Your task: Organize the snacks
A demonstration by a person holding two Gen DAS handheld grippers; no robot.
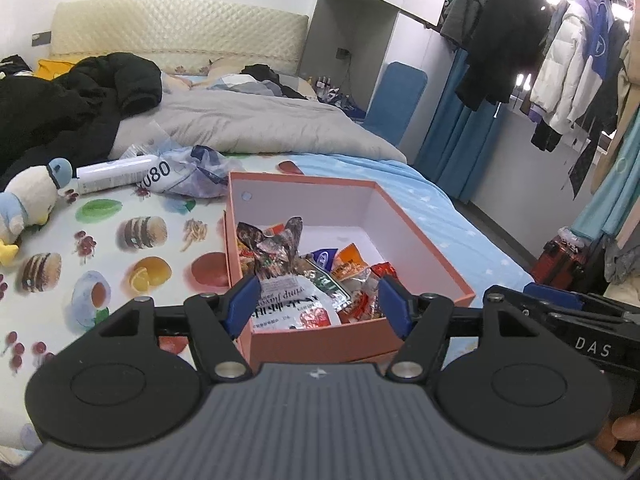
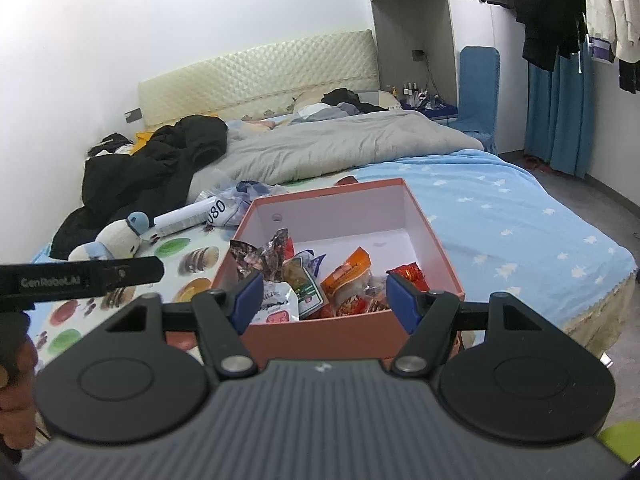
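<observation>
- While the snack packets [image 1: 316, 280] lay heaped together, they sat inside the orange box [image 1: 432, 236], crowded toward its near wall, with the far part of the white floor bare.
- Among them a dark crinkled foil bag [image 1: 276, 246] stood upright at the left, a white packet with printed text [image 1: 286, 302] lay at the front, an orange packet [image 2: 346, 276] leaned near the middle, and a red packet [image 2: 408, 274] rested by the right wall.
- That box stood on a food-print sheet [image 1: 120, 248] spread over the bed, its right side next to a light blue star-patterned cover [image 2: 500, 216].
- The left gripper [image 1: 316, 306] hovered just short of the box's near edge, its blue-padded jaws spread apart with nothing between them.
- The right gripper [image 2: 322, 300] hung alongside, likewise aimed at the box, jaws parted and gripping nothing; each tool's black body showed at the edge of the other's view.
- Left of the box, well apart, lay a plush duck [image 1: 28, 204], a white tube [image 1: 120, 174] and a crumpled clear plastic bag [image 1: 196, 176].
- Farther back a grey duvet [image 1: 256, 124] and a black jacket [image 1: 72, 100] covered the bed before a cream padded headboard [image 1: 176, 28].
- Beyond the bed's right side, coats [image 1: 560, 60] hung on a rail beside blue curtains [image 2: 556, 116].
</observation>
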